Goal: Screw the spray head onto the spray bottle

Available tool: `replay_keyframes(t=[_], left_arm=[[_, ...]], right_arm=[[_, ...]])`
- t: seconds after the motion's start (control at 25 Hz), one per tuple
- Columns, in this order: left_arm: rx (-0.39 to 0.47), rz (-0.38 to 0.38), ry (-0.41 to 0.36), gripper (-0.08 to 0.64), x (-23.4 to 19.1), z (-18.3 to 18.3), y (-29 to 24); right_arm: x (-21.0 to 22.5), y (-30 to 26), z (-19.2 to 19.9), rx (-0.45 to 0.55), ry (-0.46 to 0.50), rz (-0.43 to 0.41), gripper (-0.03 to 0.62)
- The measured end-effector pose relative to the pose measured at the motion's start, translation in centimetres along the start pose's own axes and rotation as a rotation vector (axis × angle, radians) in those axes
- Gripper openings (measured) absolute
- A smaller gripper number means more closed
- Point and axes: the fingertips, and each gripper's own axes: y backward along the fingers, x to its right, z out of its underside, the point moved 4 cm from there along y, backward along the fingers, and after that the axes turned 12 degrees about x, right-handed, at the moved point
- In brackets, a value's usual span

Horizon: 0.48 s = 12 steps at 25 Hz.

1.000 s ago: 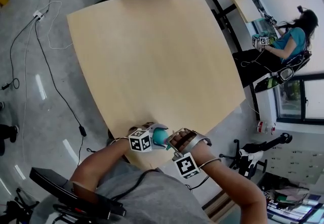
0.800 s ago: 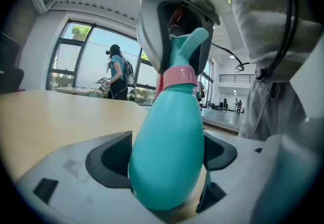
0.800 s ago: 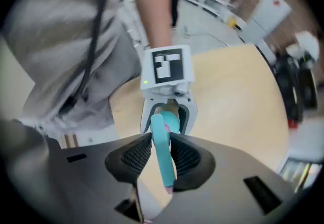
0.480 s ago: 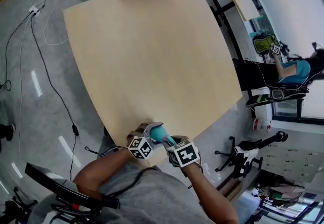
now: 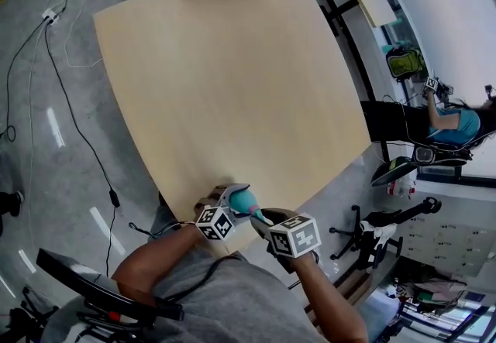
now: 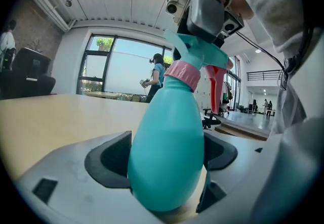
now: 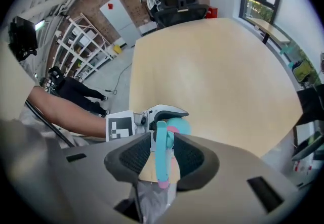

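Table (image 5: 232,78): tan top, all the action at its near edge.
Bottle (image 6: 169,147): teal and opaque, contents can't be seen; clamped in the left gripper (image 6: 167,160), jaws wide round its belly.
Head (image 7: 161,165): on the neck, between the right gripper (image 7: 162,152) pads; jaws narrow on it, just been opening slightly.
Left gripper view alone: pink collar (image 6: 183,75) at the neck.
Head view: only a teal sliver between both grippers.
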Motion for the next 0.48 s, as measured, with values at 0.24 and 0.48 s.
replay_keyframes(t=[0.24,0.48], left_arm=[[0.000,0.021,0.005,0.390,0.0,0.2,-0.2],[0.000,0.054,0.007,0.390,0.0,0.2,-0.5]], right_arm=[[-0.3,0.3,-1.0,0.019,0.121,-0.007,0.126],[-2.5,3.9,-2.6,0.019,0.979,-0.081,0.126]])
